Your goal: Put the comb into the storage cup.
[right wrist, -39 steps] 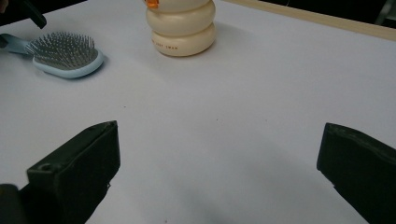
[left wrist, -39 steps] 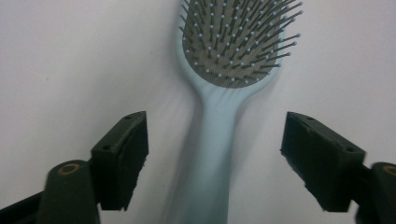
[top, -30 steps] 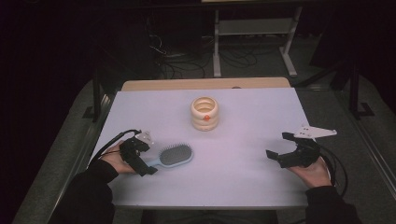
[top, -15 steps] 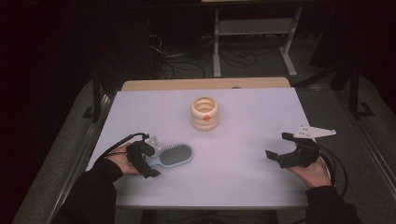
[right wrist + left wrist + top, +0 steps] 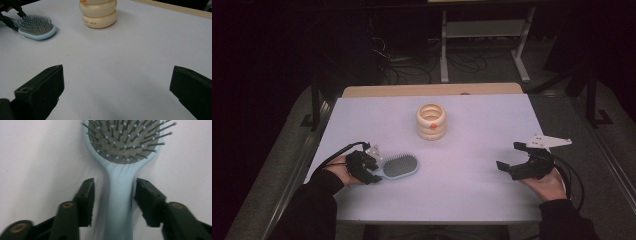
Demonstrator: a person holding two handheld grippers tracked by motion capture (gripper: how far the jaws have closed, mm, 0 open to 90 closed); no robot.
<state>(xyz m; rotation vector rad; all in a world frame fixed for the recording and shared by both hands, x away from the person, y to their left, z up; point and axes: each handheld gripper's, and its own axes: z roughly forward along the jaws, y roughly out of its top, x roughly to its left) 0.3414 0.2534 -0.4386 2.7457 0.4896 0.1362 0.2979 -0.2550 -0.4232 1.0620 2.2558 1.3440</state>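
Left gripper view shows the left gripper (image 5: 113, 202) closing around the hairbrush (image 5: 122, 165) handle, small gaps remaining; the right gripper (image 5: 117, 92) stands wide apart.

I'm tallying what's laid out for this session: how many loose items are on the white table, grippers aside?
2. A light blue hairbrush lies bristles up at the near left, its handle between the left gripper's fingers. A cream ringed container stands at the centre, farther back.
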